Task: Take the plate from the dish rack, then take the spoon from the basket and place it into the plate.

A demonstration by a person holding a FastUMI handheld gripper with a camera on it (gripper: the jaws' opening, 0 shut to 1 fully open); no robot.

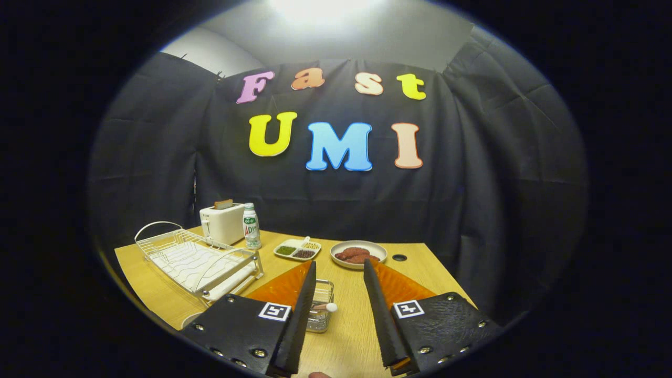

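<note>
My gripper [340,275] hangs above the wooden table [357,325], fingers spread wide with nothing between them. The wire basket [321,310] sits just inside my left finger, the spoon [324,307] lying in it with its white end poking toward the gap. The empty white dish rack [197,260] stands along the table's left edge. A sliver of the plate [190,319] shows at the table's near-left edge. Toward the far edge stand a toaster [222,222], a bottle [251,227], a divided dish [297,249] and a bowl of sausages [358,254].
</note>
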